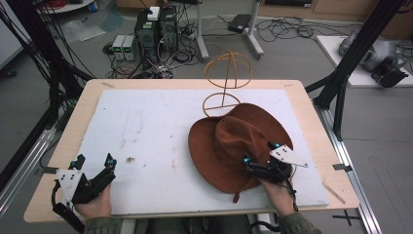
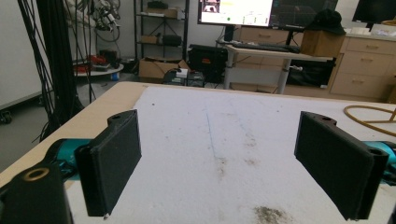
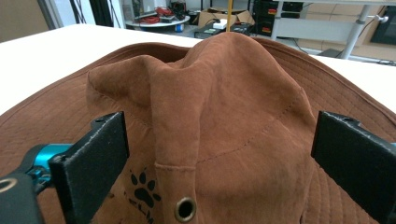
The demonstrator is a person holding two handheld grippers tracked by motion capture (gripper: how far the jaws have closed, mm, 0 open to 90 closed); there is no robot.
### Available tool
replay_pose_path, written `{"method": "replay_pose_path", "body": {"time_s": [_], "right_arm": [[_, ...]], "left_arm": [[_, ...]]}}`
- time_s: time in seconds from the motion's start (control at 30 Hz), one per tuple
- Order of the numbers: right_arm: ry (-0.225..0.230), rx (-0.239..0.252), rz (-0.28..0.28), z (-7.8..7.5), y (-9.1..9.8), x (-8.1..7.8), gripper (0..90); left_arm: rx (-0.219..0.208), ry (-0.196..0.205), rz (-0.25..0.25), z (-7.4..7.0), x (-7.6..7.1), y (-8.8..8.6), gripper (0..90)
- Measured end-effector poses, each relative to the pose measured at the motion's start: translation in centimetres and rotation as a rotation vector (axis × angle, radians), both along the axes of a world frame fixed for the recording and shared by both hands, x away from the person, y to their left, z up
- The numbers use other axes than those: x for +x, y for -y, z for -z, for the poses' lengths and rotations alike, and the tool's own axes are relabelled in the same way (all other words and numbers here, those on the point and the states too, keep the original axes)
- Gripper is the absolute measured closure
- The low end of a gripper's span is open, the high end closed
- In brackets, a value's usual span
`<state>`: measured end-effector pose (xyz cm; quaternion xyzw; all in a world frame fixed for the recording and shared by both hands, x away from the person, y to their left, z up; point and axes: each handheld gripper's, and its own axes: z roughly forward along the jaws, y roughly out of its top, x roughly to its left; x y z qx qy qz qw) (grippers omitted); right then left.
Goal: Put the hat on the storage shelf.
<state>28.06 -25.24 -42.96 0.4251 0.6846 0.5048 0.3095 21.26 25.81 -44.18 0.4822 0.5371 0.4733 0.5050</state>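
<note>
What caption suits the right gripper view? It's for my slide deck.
Open right gripper straddling the crown of a brown hat on the white table.

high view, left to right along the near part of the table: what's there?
Left gripper, jaws open over the white board → small dark stain on the board → brown hat → right gripper, jaws open at the hat's crown.

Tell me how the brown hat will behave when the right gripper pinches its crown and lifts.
Probably floppy: the brown hat's crown is already creased and slumped between the right gripper's open jaws. The wide brim would likely droop. The suede-like cloth looks unlikely to slip.
</note>
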Motion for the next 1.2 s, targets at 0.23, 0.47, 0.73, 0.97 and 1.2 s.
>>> {"method": "replay_pose_path", "body": {"time_s": [0.23,0.47,0.73,0.97,1.2], "right_arm": [[-0.005,-0.024,-0.008,-0.4,-0.7,0.4,3.4],[-0.024,-0.053,-0.031,-0.5,-1.4,0.6,6.1],[-0.046,-0.072,-0.054,-0.9,-1.8,0.7,14.5],[-0.04,-0.088,-0.031,-0.8,-1.9,0.6,37.3],[-0.06,-0.068,-0.071,-0.9,-1.7,0.4,87.8]], "left_arm": [[0.003,-0.001,-0.003,0.0,0.0,0.0,14.9],[0.007,-0.007,0.005,0.1,0.1,0.0,15.0],[0.012,-0.008,0.008,0.1,0.1,0.1,15.1],[0.013,-0.005,0.011,0.1,0.1,0.1,15.1],[0.008,-0.004,0.013,0.1,0.2,0.0,15.2]]}}
